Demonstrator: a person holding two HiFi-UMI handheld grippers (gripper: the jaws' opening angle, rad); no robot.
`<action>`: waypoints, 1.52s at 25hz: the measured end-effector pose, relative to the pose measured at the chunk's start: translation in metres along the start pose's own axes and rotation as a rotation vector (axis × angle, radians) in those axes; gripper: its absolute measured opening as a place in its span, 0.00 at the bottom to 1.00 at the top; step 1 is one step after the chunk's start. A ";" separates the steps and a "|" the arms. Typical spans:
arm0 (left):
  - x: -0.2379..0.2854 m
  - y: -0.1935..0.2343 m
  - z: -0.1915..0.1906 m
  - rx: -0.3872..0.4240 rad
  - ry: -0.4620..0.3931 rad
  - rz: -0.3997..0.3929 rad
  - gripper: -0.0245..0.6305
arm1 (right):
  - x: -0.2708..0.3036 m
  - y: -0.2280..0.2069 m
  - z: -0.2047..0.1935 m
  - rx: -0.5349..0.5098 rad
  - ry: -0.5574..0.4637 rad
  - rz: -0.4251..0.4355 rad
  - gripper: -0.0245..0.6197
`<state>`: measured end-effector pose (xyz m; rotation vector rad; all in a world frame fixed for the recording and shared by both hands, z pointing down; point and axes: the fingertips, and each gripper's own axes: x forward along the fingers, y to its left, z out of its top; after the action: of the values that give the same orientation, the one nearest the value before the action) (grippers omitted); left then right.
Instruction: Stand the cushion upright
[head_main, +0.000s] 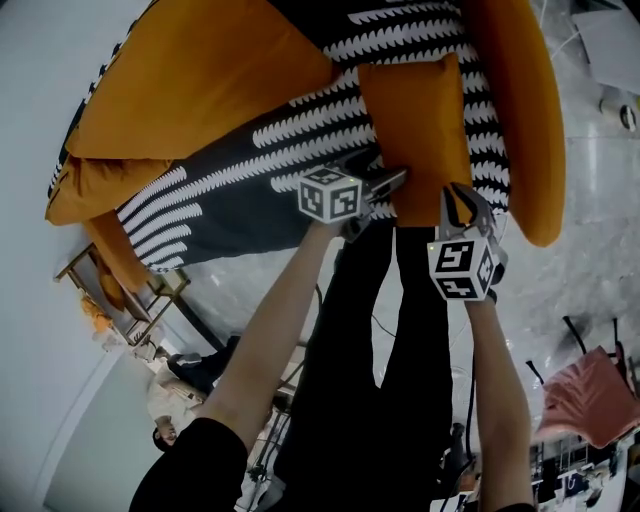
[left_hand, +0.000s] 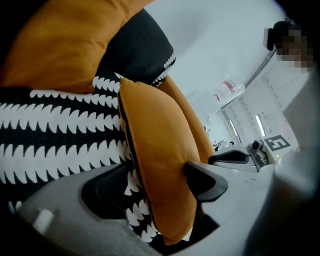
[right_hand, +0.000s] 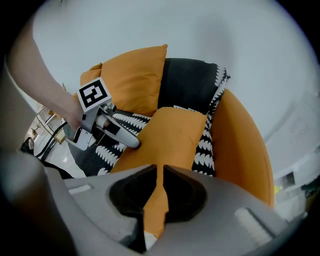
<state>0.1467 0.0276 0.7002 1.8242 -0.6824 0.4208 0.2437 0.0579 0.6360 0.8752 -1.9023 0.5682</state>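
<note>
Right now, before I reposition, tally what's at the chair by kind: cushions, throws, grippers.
Orange cushions: 2, the small orange cushion and the large orange cushion
Throws: 1, the black-and-white patterned throw, apparently one piece
Grippers: 2, the left gripper and the right gripper
Total: 5

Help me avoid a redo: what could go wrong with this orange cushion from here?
1. The right gripper is shut on only a thin edge of the cushion, so the fabric may slip out of its fingers if it pulls harder.
2. The left gripper stands open around the cushion without clamping it. With so little support, the cushion could sag or flop flat onto the patterned seat instead of standing.
</note>
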 end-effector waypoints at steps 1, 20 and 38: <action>0.002 -0.001 -0.001 -0.009 0.007 -0.009 0.58 | 0.000 0.002 -0.001 0.000 0.006 -0.001 0.11; 0.015 -0.046 0.021 -0.054 0.013 0.006 0.43 | -0.018 -0.009 0.008 0.006 0.010 -0.032 0.11; 0.002 -0.078 0.073 -0.037 -0.025 0.321 0.27 | -0.048 -0.036 0.028 0.028 -0.051 -0.074 0.11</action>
<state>0.1948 -0.0225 0.6193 1.6909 -0.9993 0.5919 0.2706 0.0319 0.5818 0.9831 -1.9029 0.5337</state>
